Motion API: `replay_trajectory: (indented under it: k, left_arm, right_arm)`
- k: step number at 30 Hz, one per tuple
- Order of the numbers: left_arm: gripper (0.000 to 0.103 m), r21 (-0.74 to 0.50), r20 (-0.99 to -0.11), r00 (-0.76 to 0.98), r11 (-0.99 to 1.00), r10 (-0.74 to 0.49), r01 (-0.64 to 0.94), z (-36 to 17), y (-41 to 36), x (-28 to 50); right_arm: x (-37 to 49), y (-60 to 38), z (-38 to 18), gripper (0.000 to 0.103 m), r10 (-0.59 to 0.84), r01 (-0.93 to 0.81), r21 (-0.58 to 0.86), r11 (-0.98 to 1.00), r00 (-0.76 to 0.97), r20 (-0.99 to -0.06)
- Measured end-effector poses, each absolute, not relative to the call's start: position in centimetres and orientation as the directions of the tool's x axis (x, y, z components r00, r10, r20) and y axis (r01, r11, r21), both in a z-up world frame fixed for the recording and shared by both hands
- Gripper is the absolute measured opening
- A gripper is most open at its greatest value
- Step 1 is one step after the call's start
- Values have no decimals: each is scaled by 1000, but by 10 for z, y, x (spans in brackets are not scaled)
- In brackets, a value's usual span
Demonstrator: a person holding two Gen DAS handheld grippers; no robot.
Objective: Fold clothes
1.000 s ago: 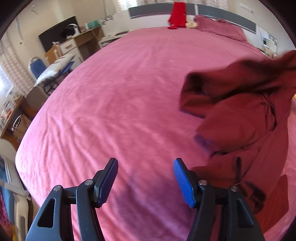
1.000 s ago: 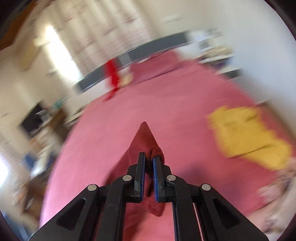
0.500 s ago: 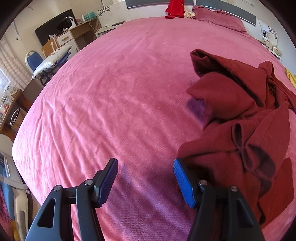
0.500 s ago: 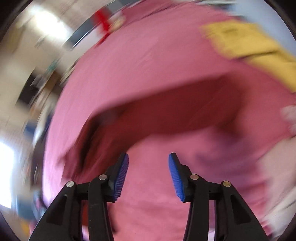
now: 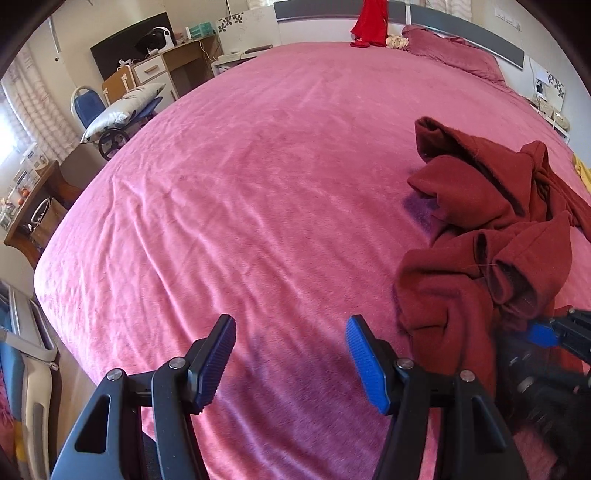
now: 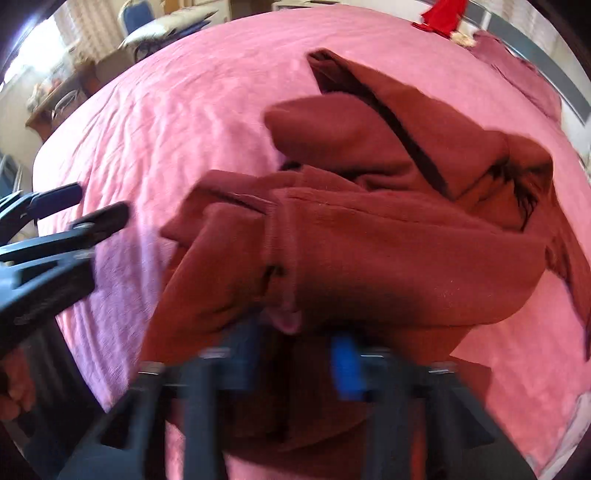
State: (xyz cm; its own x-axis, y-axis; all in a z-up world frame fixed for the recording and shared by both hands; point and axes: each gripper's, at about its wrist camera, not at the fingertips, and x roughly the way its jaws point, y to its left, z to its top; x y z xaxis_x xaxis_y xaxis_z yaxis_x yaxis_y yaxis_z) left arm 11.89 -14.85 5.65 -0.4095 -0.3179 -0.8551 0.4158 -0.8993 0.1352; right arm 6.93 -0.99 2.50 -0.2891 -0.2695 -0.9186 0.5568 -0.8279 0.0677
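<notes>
A dark red garment (image 5: 480, 229) lies crumpled on the pink bed (image 5: 258, 184), at the right of the left wrist view. It fills the middle of the right wrist view (image 6: 369, 221). My left gripper (image 5: 291, 354) is open and empty above bare blanket, left of the garment's near edge. It also shows at the left edge of the right wrist view (image 6: 70, 206). My right gripper (image 6: 295, 350) is open and blurred, its fingers at the garment's near edge with cloth over the gap. It also shows in the left wrist view (image 5: 546, 332).
A red garment (image 5: 371, 22) hangs at the headboard beside a pillow (image 5: 454, 51). A yellow garment (image 5: 581, 171) lies at the far right. A desk (image 5: 166, 70), a blue chair (image 5: 86, 107) and a cushion stand left of the bed.
My right gripper let go of the red garment, which dropped in a heap on the bed. The right gripper then came down low at the heap's near edge. My left gripper stayed open.
</notes>
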Motion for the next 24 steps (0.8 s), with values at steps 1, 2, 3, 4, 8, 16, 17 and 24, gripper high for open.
replay_trajectory:
  k: [1, 2, 3, 4, 8, 16, 17, 24]
  left_arm:
    - [63, 133, -851, -417, -900, -318, 415, 57, -150, 120]
    - [64, 131, -848, -423, -901, -318, 414, 58, -151, 119]
    - [64, 127, -847, -429, -903, -314, 409, 58, -151, 118]
    - [64, 122, -847, -434, -908, -306, 401, 58, -150, 114]
    - [64, 115, -858, -428, -920, -282, 376, 54, -145, 86]
    - [64, 90, -891, -411, -961, -195, 261, 40, -93, 11]
    - [64, 105, -894, -397, -960, -206, 261, 37, -89, 2]
    - [63, -95, -937, -347, -930, -36, 354, 19, -94, -30]
  right_arm:
    - [67, 5, 31, 12, -315, 532, 129, -837, -275, -908]
    - [65, 30, 42, 12, -359, 493, 189, -849, -278, -891]
    - [65, 53, 55, 11, -385, 459, 223, -860, -296, -874]
    - [67, 74, 66, 10, -398, 434, 241, -868, -317, -861]
    - [78, 183, 112, 6, -355, 300, 241, -923, -419, -836]
    - [89, 319, 112, 11, -173, 65, 160, -985, -387, -906]
    - [90, 324, 110, 12, -192, 53, 186, -981, -391, -900]
    - [84, 269, 113, 48, -325, 118, 306, -945, -465, -824]
